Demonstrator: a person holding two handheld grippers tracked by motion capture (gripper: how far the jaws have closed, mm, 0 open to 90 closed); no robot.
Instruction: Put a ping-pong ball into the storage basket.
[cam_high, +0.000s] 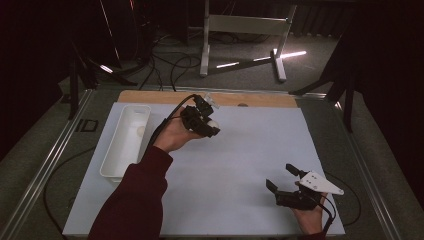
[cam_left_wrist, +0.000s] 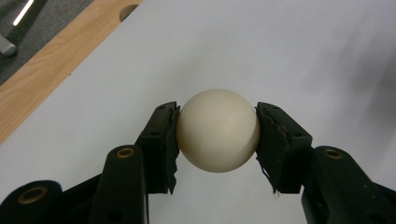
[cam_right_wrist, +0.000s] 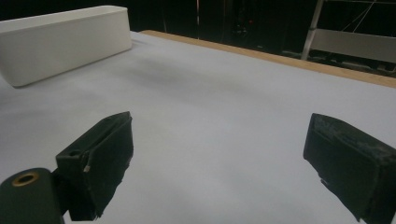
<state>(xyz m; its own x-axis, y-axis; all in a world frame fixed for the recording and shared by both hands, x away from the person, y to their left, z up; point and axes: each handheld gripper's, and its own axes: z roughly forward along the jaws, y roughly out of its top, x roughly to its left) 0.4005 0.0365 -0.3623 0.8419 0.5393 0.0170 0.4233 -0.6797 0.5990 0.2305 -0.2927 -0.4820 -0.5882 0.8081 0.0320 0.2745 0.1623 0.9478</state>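
Observation:
A cream-white ball (cam_left_wrist: 218, 129) sits between the two black pads of my left gripper (cam_left_wrist: 217, 140), which is shut on it above the white table sheet. From above, that gripper (cam_high: 209, 123) is held over the far middle of the sheet, the ball (cam_high: 213, 123) just showing at its tip. My right gripper (cam_high: 281, 177) rests near the front right of the sheet, jaws wide apart and nothing between them (cam_right_wrist: 219, 161).
A long white tray (cam_high: 126, 140) lies along the left side of the sheet, with a small pale thing (cam_high: 141, 131) inside; the same tray (cam_right_wrist: 60, 42) shows at far left from the right gripper. A wooden strip (cam_high: 210, 98) edges the table's far side.

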